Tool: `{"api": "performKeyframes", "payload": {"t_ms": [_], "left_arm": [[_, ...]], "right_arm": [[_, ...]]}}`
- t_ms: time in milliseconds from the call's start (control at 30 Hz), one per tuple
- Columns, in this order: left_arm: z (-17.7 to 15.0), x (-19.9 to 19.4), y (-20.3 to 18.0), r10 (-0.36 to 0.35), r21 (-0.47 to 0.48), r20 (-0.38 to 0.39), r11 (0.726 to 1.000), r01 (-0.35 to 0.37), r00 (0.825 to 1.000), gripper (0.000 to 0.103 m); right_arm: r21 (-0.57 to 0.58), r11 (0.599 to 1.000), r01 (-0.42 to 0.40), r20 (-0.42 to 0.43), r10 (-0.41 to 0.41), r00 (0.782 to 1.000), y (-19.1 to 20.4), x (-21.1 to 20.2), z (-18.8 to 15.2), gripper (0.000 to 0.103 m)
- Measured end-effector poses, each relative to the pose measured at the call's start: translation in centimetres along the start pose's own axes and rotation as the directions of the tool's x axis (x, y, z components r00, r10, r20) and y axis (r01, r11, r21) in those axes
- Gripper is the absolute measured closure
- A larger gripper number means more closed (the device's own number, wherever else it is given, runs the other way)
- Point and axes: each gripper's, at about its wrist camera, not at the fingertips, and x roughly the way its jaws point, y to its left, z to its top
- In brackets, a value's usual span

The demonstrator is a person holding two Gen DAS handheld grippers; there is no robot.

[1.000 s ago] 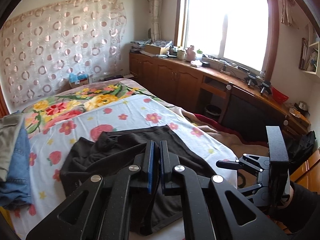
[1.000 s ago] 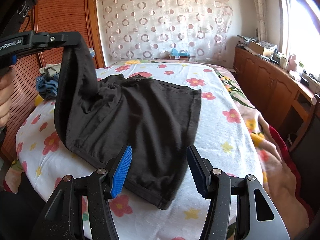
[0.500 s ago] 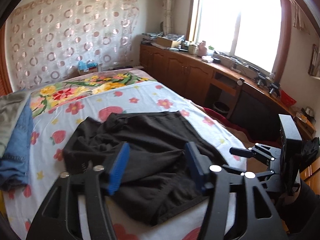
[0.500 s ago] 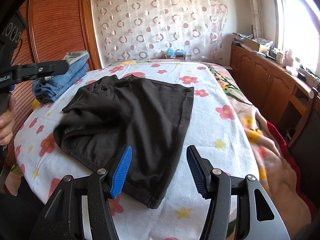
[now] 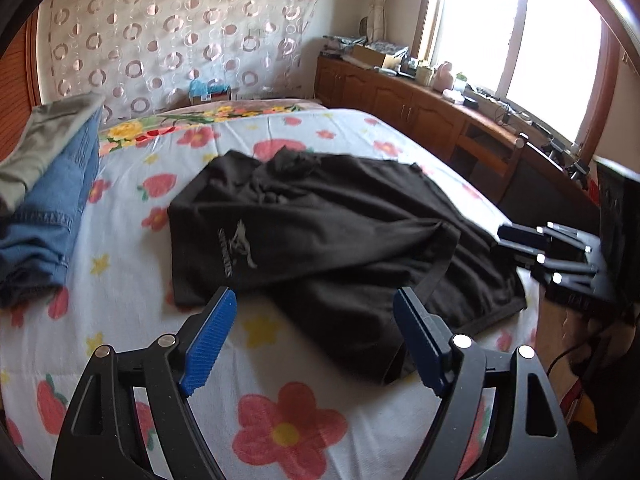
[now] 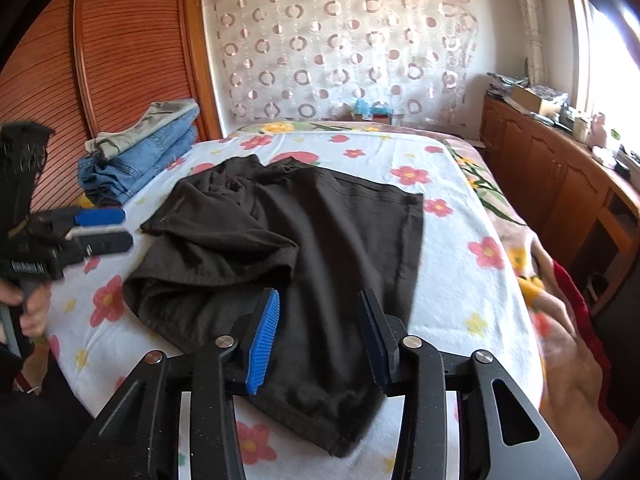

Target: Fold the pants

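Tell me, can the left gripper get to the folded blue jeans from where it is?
Probably yes. The left gripper is open and holds nothing, and the blue jeans lie off to its side on the bed with only bare sheet between. It would need to swing over.

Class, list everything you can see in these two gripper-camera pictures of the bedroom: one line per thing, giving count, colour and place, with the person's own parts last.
pants: one, black, partly folded, middle of the bed
bedsheet: one, white with flowers, covering the bed
folded clothes: one stack, blue denim under grey-green, bed's far left edge
curtain: one, pale with ring pattern, far wall
cabinets: one row, brown wood, under the window
wardrobe door: brown slats, left wall
left gripper: black, blue pads, open, empty
right gripper: black, blue pads, jaws just narrowing, over the pants hem, not gripping
hand: one, holding the left gripper's handle
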Motion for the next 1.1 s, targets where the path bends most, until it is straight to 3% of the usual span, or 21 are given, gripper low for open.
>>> {"api": "performKeyframes", "payload": {"t_ms": [400,667,800,1100], "left_arm": [[-1.9,2.5,1.2,0.020,-0.043,-0.080,0.999,-0.024,0.997,0.022],[-2.5,2.5,1.0,0.045,-0.027,-0.056,0.999,-0.047,0.997,0.021],[-2.4,2.6,0.8,0.058,-0.014,-0.054,0.998,-0.059,0.997,0.021],[-2.0,1.4,1.4,0.054,-0.049,-0.033,0.997,-0.056,0.998,0.021]], "right_arm": [[-0.014,0.998,-0.063,-0.051,0.062,0.997,0.1,4.3,2.2,0.070],[-0.010,0.997,-0.082,-0.091,0.081,0.993,0.2,6.2,3.2,0.076],[-0.025,0.993,-0.115,-0.095,0.112,0.989,0.8,5.8,3.2,0.094],[-0.039,0.989,-0.141,0.000,0.141,0.990,1.5,2.0,3.7,0.098]]}}
